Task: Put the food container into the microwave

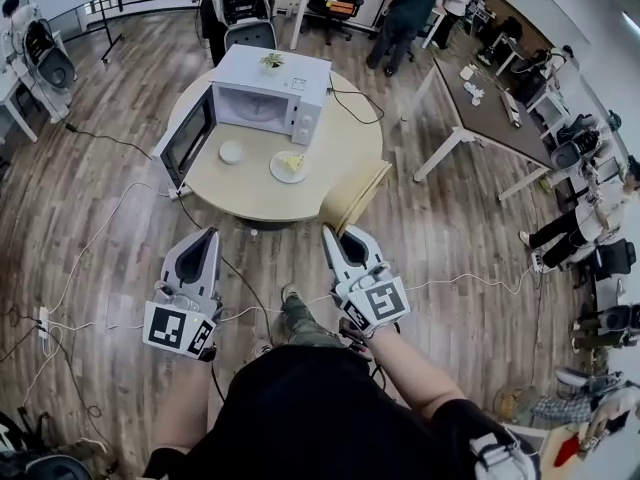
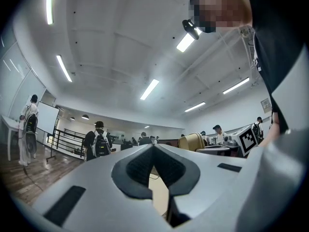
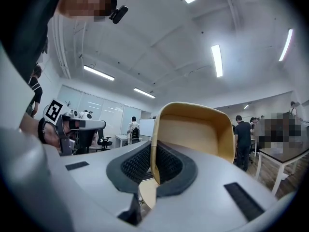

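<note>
White, shallow food container [image 1: 289, 165] with yellow food, on round desk [image 1: 250, 196], just in front of one open-doored microwave [image 1: 265, 103]. One small white bowl [image 1: 231, 152] beside it. Looks light, stiff, spill-prone: take by rim, keep level. Two hand-held grippers, left [image 1: 205, 240] and right [image 1: 335, 240], both closed, empty, short of desk.

Bright ceiling strips [image 2: 149, 88] above your left tool [image 2: 154, 149] light everything evenly; fisheye bends edges, corners go black.
</note>
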